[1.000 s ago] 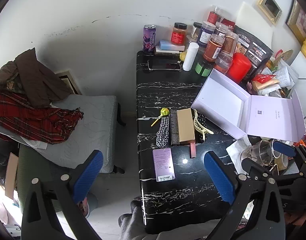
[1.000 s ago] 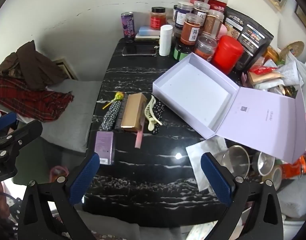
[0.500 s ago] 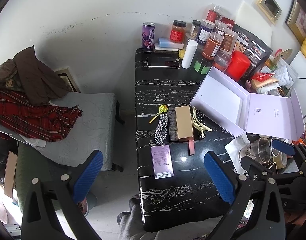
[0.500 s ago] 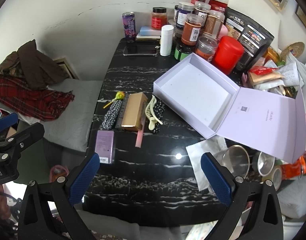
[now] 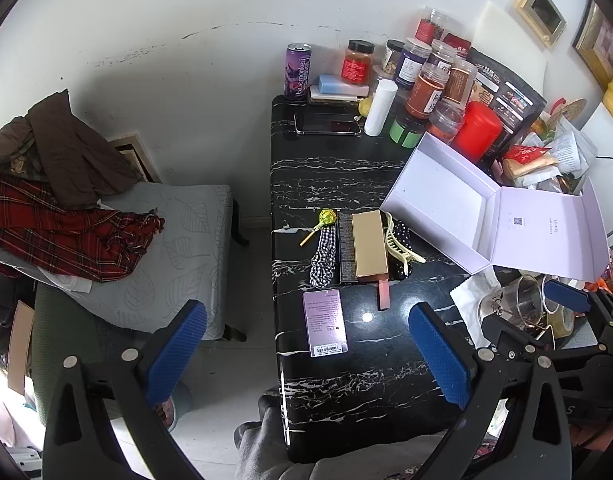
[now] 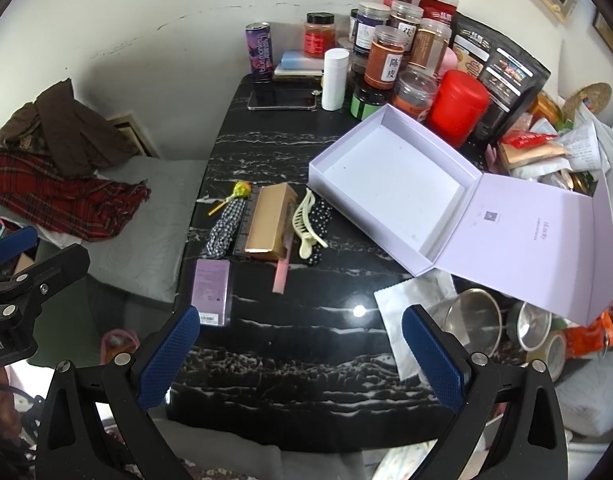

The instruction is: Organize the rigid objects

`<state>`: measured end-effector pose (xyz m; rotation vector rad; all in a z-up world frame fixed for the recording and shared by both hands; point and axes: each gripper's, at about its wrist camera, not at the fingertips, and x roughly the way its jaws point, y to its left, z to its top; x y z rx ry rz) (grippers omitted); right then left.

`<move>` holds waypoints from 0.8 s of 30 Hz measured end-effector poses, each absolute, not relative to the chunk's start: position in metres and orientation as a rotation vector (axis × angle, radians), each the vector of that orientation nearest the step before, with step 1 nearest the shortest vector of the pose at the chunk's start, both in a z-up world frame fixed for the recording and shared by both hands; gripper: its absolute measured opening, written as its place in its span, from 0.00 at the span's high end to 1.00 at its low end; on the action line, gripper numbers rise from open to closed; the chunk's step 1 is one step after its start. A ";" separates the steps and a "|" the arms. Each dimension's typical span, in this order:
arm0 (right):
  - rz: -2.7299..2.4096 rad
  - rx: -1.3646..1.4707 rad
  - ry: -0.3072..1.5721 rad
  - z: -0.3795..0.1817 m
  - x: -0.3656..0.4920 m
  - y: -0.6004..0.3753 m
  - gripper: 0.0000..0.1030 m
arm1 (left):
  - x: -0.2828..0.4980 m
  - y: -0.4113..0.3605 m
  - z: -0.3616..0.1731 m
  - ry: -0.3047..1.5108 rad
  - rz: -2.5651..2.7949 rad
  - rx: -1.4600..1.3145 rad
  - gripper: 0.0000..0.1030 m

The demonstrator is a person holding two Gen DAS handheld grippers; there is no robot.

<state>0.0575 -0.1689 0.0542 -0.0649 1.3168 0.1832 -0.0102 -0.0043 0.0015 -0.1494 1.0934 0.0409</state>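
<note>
Gold box [image 6: 268, 222] left of open box [image 6: 390, 184]; jars [image 6: 386, 62] behind.

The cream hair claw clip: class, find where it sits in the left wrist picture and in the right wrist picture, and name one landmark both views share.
Left wrist view: the cream hair claw clip lies right of centre, beside the gold box.
Right wrist view: it lies just left of centre, again right of the gold box.
Shared landmark: the open lilac box.
</note>
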 end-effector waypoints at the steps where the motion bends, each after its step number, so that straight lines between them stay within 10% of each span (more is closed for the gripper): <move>1: 0.185 -0.065 1.317 0.054 0.057 -0.170 0.00 | -0.010 -0.004 0.002 1.095 0.041 -0.151 0.00; 24: 0.206 -0.071 1.324 0.053 0.060 -0.168 0.00 | -0.005 -0.005 0.002 1.112 0.042 -0.159 0.00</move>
